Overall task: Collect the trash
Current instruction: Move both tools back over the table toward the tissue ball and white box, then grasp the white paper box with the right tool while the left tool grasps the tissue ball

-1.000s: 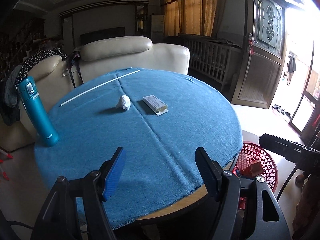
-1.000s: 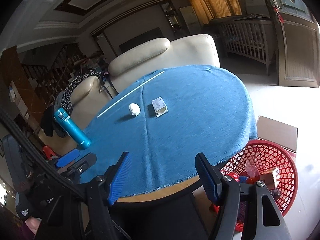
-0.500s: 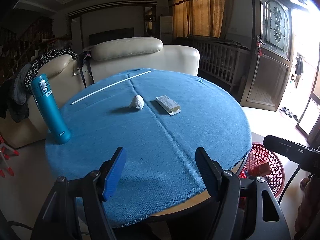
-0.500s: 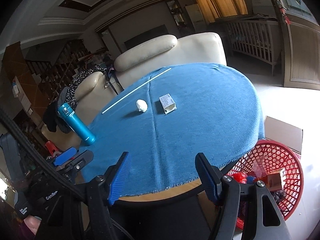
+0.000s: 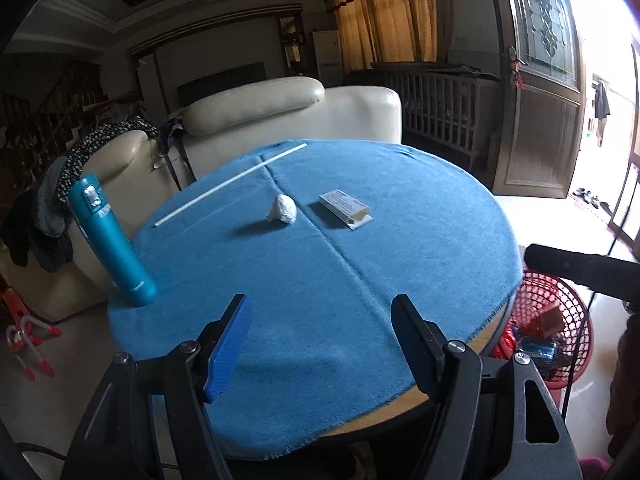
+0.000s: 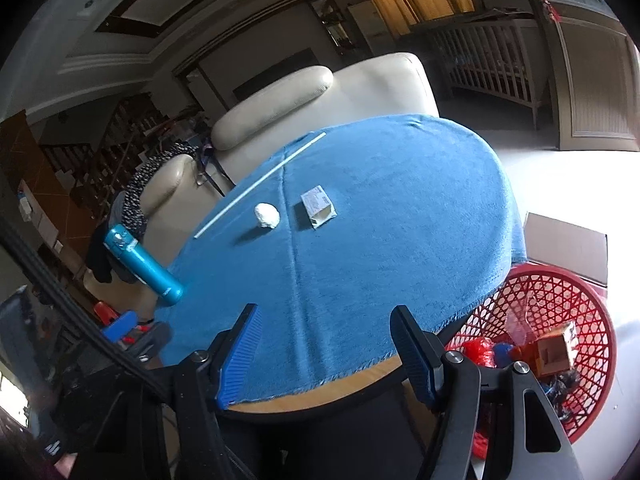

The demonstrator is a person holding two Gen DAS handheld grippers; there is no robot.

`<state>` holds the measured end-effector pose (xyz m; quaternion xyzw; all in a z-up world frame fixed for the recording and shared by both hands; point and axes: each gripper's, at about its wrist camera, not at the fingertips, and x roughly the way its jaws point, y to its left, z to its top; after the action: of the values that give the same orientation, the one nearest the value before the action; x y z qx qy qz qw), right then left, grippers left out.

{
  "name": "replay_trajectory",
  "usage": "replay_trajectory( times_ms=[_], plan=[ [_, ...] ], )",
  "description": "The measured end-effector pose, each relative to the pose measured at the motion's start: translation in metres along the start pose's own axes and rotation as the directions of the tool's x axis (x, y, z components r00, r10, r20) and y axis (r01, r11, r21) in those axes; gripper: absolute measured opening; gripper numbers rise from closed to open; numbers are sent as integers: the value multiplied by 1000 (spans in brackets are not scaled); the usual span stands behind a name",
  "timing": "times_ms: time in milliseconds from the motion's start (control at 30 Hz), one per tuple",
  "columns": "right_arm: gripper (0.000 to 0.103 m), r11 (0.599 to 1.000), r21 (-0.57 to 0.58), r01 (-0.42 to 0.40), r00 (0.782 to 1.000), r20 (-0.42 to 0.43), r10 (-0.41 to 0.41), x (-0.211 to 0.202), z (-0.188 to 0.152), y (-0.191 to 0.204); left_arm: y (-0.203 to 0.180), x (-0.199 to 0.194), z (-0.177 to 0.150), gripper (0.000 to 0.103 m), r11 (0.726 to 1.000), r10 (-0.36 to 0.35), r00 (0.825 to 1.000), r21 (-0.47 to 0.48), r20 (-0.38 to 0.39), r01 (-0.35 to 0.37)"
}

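- Round table [image 5: 472,364] under a blue cloth [image 5: 328,280], with a seam down the middle of the cloth.
- Bare wood rim at the near edge, below the frayed cloth edge.
- Behind the table, a cream sofa [image 5: 292,116] with dark clothes [image 5: 52,200] over its left arm.
- Farther back, gold curtains [image 5: 392,12], a wooden crib [image 5: 440,108] and a big door [image 5: 540,92] with bright light beside it.
- Standing on the left edge of the cloth, a teal bottle [image 5: 108,240].
- Lying across the far side, a long thin white stick [image 5: 230,184].
- Near the middle, a white paper ball [image 5: 284,210], crumpled and lumpy.
- Just right of the ball but apart from it, a small flat box [image 5: 344,208], pale, with an open flap at its near end.
- On the floor right of the table, a red basket [image 6: 560,320] with a brown carton [image 6: 556,350] and other bits inside.
- Left claw [image 5: 320,344] over the near edge of the table, wide apart, holding nothing.
- Right claw [image 6: 324,352] also over the near edge, wide apart, holding nothing.
- Ball and box well away from both claws.
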<state>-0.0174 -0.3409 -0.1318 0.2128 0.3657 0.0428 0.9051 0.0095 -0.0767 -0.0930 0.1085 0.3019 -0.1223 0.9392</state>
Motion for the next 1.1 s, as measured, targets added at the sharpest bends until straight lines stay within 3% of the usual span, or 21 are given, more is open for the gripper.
replay_trajectory(
  times_ms=[167, 400, 767, 1100],
  plan=[
    [70, 1000, -16, -8, 999, -38, 7, 26, 16, 12, 21, 3, -1, 74, 997, 42, 999, -63, 3, -42],
    [70, 996, -94, -1, 999, -45, -4, 45, 23, 37, 36, 23, -3, 74, 994, 39, 998, -104, -51, -45],
    [70, 999, -42, 10, 994, -107, -14, 85, 50, 34, 49, 58, 4, 74, 993, 52, 993, -103, -106, -63],
    [70, 999, -47, -22, 992, -127, 16, 139, 78, 50, 103, 90, 32, 74, 978, 126, 981, -150, -146, -148]
  ],
)
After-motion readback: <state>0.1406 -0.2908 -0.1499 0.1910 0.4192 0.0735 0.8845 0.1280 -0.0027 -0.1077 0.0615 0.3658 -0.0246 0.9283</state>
